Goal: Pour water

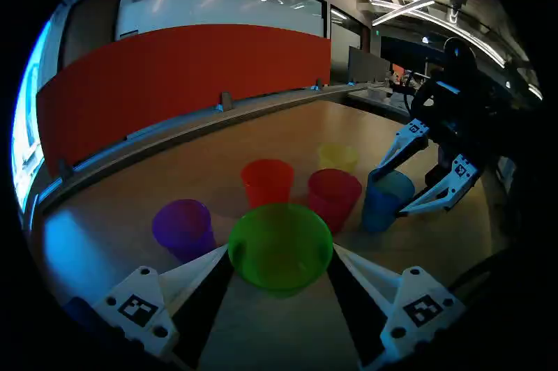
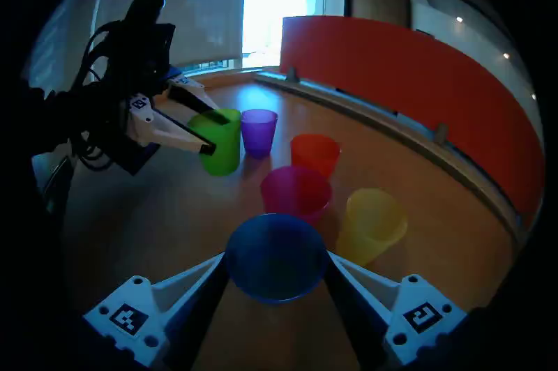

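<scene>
A red partition wall [image 1: 181, 85] backs the long wooden counter [image 1: 293, 134] in this dim office. The left tool [image 1: 280, 252] grips the green cup [image 1: 279, 231] at the near end, and the right tool [image 2: 276, 259] clasps the blue cup [image 2: 275, 273] farther right. The purple cup [image 1: 183, 226], orange cup [image 1: 267, 179], red cup [image 1: 333, 193] and yellow cup [image 1: 337, 156] stand between them. Both held cups look upright, so pouring seems not yet begun. Whether either holds water, I cannot tell.

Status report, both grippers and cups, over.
Left gripper shut on green cup. Right gripper shut on blue cup. Red cup stands between the two.
</scene>
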A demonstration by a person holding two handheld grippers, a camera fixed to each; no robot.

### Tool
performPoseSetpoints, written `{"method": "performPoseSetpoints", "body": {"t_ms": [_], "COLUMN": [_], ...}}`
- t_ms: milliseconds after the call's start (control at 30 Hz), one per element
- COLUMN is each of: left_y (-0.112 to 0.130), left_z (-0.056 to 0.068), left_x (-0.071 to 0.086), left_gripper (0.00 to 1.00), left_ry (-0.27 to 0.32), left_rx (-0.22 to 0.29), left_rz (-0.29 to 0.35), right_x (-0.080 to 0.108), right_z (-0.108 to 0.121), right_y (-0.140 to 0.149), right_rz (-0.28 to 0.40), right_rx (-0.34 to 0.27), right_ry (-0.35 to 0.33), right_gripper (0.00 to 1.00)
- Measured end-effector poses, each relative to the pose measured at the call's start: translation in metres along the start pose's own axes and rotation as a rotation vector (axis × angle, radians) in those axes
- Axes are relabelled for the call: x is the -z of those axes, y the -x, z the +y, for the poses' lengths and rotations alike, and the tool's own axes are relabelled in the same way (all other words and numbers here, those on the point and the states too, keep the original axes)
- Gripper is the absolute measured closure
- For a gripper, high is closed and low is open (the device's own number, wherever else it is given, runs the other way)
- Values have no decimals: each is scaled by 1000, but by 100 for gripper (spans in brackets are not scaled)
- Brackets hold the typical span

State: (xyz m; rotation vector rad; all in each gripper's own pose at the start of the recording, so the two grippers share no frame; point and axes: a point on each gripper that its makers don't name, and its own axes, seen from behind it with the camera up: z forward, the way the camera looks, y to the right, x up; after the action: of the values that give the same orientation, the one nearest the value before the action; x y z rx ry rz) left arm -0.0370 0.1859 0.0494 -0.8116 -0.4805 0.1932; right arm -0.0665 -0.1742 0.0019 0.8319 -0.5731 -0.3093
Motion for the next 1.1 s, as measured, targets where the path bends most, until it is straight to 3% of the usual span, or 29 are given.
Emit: {"method": "performPoseSetpoints", "body": {"t_ms": [600,1100], "left_y": [-14,-34], "left_z": [10,23], "left_x": [36,59], "left_gripper": [14,14], "left_ry": [-22,-29], "left_rx": [13,-17], "left_rz": [65,121], "right_x": [33,49], "right_z": [-6,-10], "right_y": [-56,-80], "right_rz": [191,281], "right_rx": [-10,-2], "right_ry": [40,58], "right_gripper": [9,9]}}
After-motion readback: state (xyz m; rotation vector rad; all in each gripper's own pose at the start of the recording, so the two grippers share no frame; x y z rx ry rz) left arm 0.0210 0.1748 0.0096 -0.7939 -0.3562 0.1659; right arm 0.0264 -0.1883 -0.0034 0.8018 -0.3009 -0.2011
